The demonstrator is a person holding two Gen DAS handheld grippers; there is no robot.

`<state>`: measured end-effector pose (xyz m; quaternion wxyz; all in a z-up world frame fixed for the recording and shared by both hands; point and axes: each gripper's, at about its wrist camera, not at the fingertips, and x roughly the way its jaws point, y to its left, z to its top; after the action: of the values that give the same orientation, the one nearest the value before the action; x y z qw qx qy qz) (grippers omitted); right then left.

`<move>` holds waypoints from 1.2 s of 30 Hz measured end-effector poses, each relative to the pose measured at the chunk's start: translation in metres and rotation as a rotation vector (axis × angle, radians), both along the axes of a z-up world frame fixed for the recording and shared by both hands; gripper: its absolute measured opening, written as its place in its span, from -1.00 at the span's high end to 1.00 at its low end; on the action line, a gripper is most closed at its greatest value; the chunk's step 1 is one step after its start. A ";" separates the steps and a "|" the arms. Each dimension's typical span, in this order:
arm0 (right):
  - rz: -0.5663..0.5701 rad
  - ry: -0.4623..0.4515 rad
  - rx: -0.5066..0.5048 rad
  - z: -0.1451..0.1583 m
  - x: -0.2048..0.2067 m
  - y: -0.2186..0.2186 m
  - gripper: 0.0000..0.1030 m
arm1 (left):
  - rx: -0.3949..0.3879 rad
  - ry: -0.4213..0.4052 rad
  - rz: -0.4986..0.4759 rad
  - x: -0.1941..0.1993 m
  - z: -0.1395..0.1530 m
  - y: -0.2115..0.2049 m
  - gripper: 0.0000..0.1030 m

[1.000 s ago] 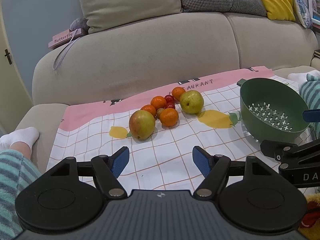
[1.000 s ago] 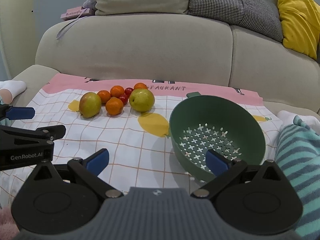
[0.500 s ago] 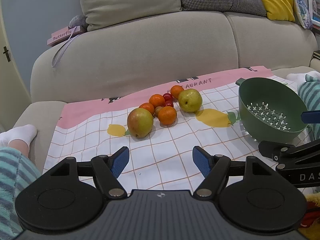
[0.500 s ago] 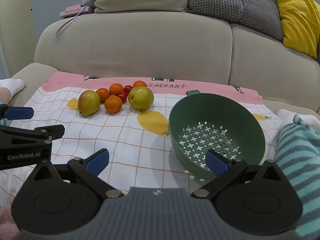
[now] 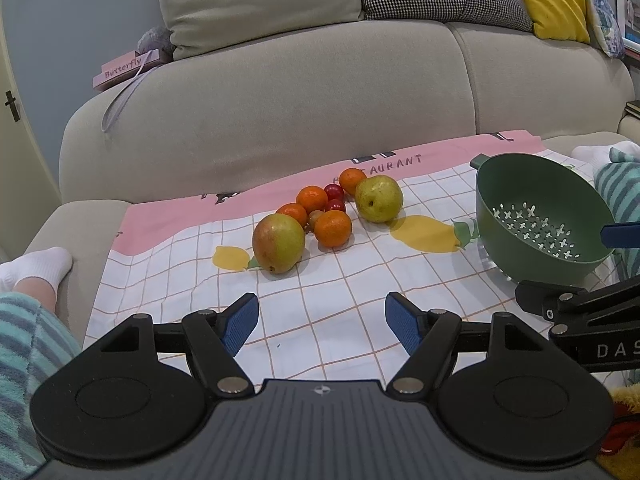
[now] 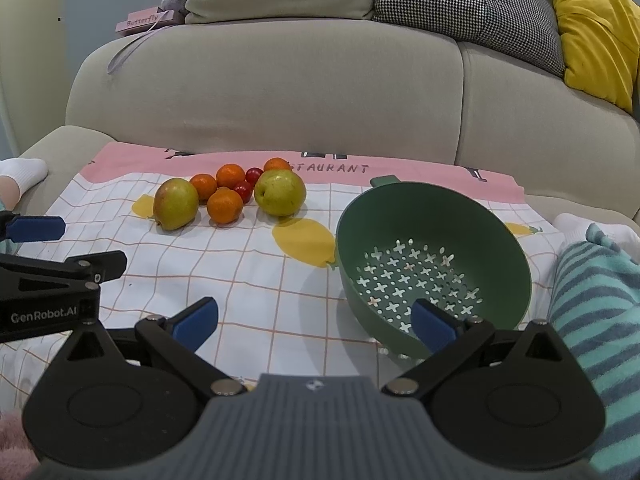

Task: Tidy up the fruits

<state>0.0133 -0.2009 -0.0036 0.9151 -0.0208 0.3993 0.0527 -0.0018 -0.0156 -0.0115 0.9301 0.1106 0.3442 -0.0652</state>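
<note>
Jaws of the left gripper (image 5: 321, 323) stand wide apart with nothing between them, held above the checked cloth (image 5: 320, 300) short of the fruit pile. Jaws of the right gripper (image 6: 316, 320) are likewise spread wide and hold nothing; the right-hand pad sits in front of the near wall of the green colander (image 6: 434, 264). Fruit lies grouped on the cloth toward its pink far edge: a red-green pear (image 5: 279, 242) at the near left of the pile, a yellow-green pear (image 5: 378, 198) at its right, four oranges (image 5: 333, 228) between and behind them, and small red fruits (image 5: 334, 191) in the middle, touching the oranges. The colander rests on the cloth well to the right of the pile, tilted toward the cameras, its perforated bottom bare. The cloth covers the seat of a beige sofa (image 6: 280, 88). A pink book (image 5: 124, 70) marked "Butterfly" lies on the sofa back, with beige, houndstooth and yellow cushions (image 6: 596, 28) along it.
</note>
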 end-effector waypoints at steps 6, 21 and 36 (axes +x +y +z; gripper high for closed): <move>-0.004 0.005 0.003 -0.001 0.000 -0.001 -0.92 | -0.002 0.001 0.000 0.000 0.000 0.000 -0.64; -0.008 0.008 0.007 -0.002 0.000 -0.001 -0.92 | -0.016 0.022 -0.003 0.001 0.000 0.002 -0.64; 0.039 -0.058 0.035 0.001 0.003 0.005 -0.92 | -0.024 0.024 -0.010 0.008 0.004 0.007 -0.46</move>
<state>0.0166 -0.1960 -0.0023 0.9253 -0.0141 0.3710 0.0770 0.0061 -0.0090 -0.0073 0.9268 0.1004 0.3539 -0.0751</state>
